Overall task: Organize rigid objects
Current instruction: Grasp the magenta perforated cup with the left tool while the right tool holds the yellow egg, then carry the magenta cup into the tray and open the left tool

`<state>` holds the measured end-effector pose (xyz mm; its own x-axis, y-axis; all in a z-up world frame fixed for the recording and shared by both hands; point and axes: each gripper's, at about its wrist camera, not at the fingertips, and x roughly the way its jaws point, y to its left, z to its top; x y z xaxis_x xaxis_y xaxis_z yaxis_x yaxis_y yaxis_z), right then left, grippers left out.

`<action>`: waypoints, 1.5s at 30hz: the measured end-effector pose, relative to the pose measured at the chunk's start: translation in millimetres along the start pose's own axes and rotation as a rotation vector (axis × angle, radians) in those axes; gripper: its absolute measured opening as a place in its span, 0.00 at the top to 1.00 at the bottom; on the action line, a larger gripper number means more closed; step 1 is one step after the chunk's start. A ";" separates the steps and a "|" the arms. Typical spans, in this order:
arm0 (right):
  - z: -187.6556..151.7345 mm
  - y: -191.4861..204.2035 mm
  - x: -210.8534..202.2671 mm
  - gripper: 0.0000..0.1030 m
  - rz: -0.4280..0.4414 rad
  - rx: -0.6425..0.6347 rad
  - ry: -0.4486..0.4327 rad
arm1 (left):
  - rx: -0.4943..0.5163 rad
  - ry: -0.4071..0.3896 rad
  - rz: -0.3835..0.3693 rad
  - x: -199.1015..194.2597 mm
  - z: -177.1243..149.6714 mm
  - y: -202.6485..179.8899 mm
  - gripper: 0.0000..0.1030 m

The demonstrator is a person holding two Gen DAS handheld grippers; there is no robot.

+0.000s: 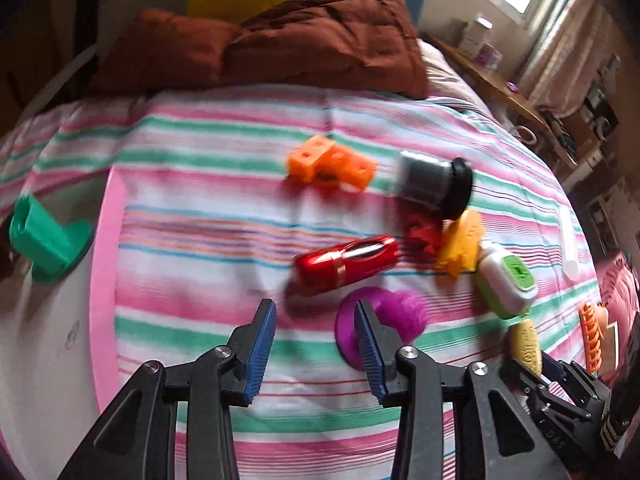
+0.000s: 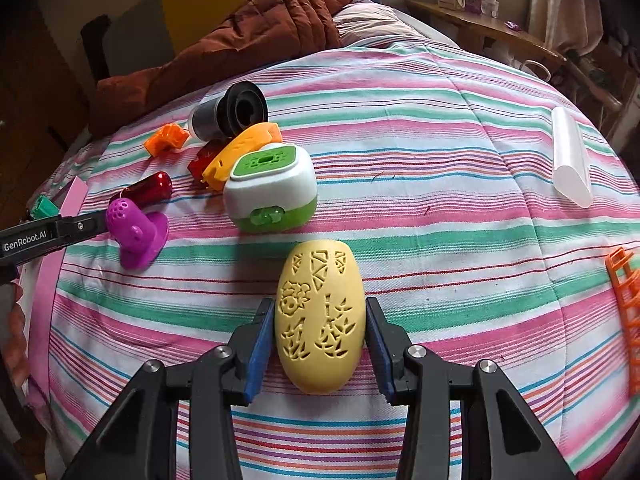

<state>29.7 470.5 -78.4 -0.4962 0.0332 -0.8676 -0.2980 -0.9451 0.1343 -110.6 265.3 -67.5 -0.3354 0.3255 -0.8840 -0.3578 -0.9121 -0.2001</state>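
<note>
Plastic toys lie on a striped bedspread. My right gripper (image 2: 320,320) is shut on a yellow carved egg-shaped piece (image 2: 320,320), pads against both its sides; it also shows in the left wrist view (image 1: 527,345). My left gripper (image 1: 316,320) is open and empty, just left of a purple flanged piece (image 1: 384,320) (image 2: 136,232) and below a red cylinder (image 1: 347,264) (image 2: 149,189). Further off lie an orange block (image 1: 332,166), a grey and black cylinder (image 1: 436,184), an orange-yellow piece (image 1: 460,246) and a white and green box (image 2: 271,188).
A green flanged piece (image 1: 44,240) sits on a pink mat at the far left. A clear tube (image 2: 570,156) lies at the right, an orange grid piece (image 2: 628,312) at the right edge. A brown quilt (image 1: 312,36) lies at the head of the bed. A wooden shelf (image 2: 484,26) stands beyond.
</note>
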 end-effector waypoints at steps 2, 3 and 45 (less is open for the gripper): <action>-0.2 0.1 0.3 0.57 -0.003 -0.002 -0.001 | -0.039 -0.019 0.001 -4.0 -11.3 10.0 0.60; -0.1 -0.1 0.0 0.57 -0.004 -0.003 -0.002 | -0.050 -0.041 0.000 -8.3 -17.2 13.0 0.60; -0.7 2.9 0.7 0.57 -0.026 -0.018 -0.020 | 0.148 -0.194 -0.067 -30.1 -57.4 -26.4 0.68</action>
<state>29.1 467.6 -79.0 -0.5047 0.0645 -0.8609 -0.2966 -0.9494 0.1028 -41.0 265.3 -59.8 -0.4627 0.4387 -0.7703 -0.5035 -0.8452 -0.1789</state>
